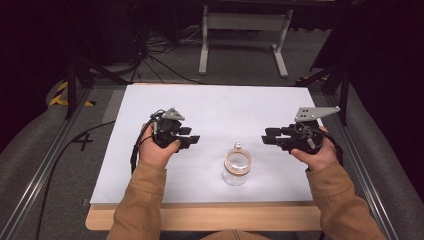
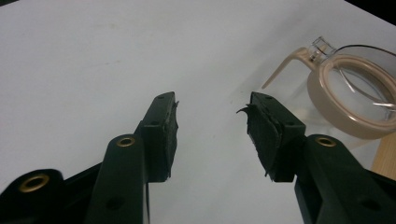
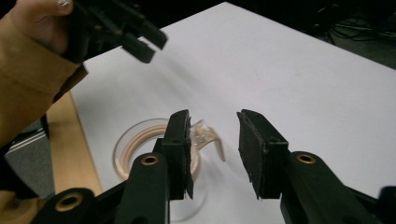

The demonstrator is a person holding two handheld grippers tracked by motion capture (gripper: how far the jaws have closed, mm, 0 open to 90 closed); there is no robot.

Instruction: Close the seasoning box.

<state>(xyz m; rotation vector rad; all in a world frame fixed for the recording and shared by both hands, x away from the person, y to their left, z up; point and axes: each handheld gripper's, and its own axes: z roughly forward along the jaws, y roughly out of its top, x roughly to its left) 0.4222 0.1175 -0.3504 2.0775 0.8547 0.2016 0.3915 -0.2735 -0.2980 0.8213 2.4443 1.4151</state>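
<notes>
Two grippers: left gripper (image 1: pixel 189 138) and right gripper (image 1: pixel 270 136), jaws parted, holding nothing.
Jar (image 1: pixel 237 167): upright near the table's (image 1: pixel 210 107) front edge, between them.
Nearer: right gripper, slightly.

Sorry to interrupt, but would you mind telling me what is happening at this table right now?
A person holds a two-jaw gripper in each hand over a white table. A clear glass jar with a beige rim and clasp stands between them near the front edge. The left gripper and the right gripper both hover open, pointing inward, and neither touches the jar.
</notes>
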